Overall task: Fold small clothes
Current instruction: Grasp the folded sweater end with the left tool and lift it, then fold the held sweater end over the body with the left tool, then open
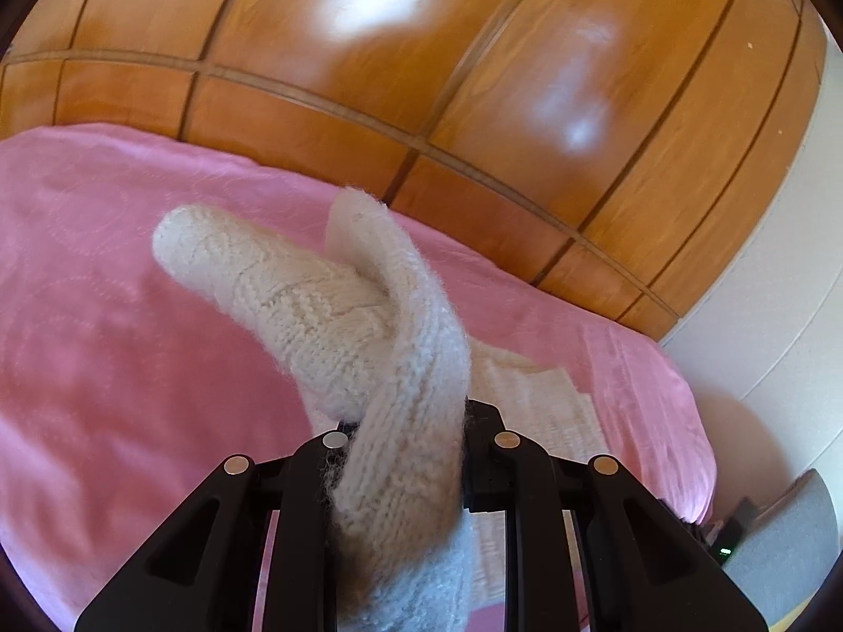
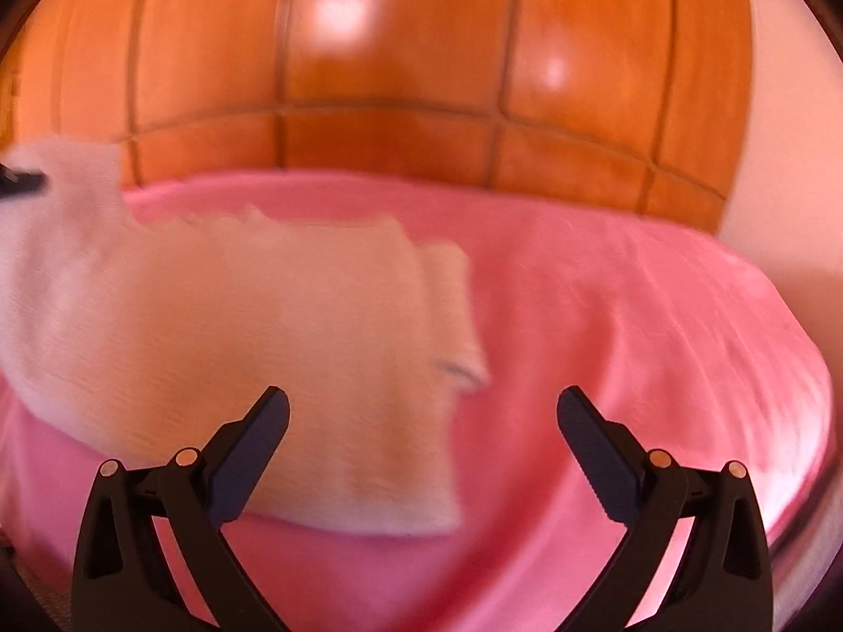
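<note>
**Knitted garment lifted at one end over a pink bed**

Polished wooden wardrobe panels (image 1: 421, 79) fill the far side of the room, with a white wall (image 1: 780, 316) to their right. Below them lies a bed under a pink cover (image 1: 105, 316).

From the left wrist view, the left tool (image 1: 405, 453) is clamped together on a thick fold of a cream knitted garment (image 1: 379, 337). The knit bunches up through the narrow gap between the jaws and rises above them, one sleeve-like tube pointing to the far left and a second flap curling up toward the wardrobe. More of the same knit lies flat on the cover just right of the tool.

From the blurred right wrist view, the right tool (image 2: 421, 421) stands wide apart with nothing between its jaws. The garment spreads over the left and middle of the bed, its near edge just beyond the left finger (image 2: 253, 447), its far left corner raised.
</note>
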`<state>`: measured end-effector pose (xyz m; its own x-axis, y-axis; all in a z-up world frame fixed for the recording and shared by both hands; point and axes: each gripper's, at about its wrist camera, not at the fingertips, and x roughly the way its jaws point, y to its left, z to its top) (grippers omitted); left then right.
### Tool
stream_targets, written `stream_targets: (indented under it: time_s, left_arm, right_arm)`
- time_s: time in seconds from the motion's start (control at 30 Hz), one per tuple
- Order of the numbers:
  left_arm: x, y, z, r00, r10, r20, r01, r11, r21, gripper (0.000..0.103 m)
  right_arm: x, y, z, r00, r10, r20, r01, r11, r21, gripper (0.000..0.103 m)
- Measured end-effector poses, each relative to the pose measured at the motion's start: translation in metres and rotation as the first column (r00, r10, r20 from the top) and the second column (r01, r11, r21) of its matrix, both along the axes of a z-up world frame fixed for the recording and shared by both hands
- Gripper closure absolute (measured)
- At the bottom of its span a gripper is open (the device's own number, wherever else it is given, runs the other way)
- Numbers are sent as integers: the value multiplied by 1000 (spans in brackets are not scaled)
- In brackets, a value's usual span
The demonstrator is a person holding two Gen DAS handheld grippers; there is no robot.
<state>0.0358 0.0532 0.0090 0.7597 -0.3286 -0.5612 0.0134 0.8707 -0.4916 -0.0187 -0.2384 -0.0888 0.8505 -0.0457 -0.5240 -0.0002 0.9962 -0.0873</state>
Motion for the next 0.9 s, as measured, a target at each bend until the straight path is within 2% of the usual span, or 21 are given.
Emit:
stream_targets:
  time_s: [0.07, 0.13, 0.2, 0.27, 0.43, 0.73, 0.8, 0.9]
  left_arm:
    - [3, -8, 1, 1000, -16, 11, 16, 1000, 4, 84]
    - [6, -14, 2, 999, -30, 13, 30, 1000, 7, 84]
    - [9, -21, 3, 999, -45, 12, 44, 999, 4, 84]
    - [13, -26, 3, 998, -59, 15, 59, 998, 3, 84]
    - [20, -44, 7, 994, -105, 28, 104, 994, 18, 84]
    - [43, -93, 10, 976, -217, 36, 216, 976, 26, 84]
    - [47, -111, 12, 967, -250, 41, 248, 968, 41, 84]
    - [52, -143, 10, 947, -319, 41, 313, 943, 111, 84]
  right_arm:
    - [11, -5, -20, 995, -17, -96, 18, 1000, 2, 2]
    - [8, -17, -28, 998, -15, -53, 23, 989, 148, 2]
    - [7, -19, -32, 999, -13, -33, 19, 980, 198, 2]
    - [7, -15, -33, 1000, -4, -18, 8, 985, 172, 2]
    - [6, -11, -34, 1000, -1, -11, 4, 981, 192, 2]
    - [1, -31, -32, 1000, -3, -26, 8, 977, 213, 2]
    - [0, -31, -33, 1000, -3, -26, 8, 977, 214, 2]
    - [-1, -31, -33, 1000, 1, -26, 5, 976, 216, 2]
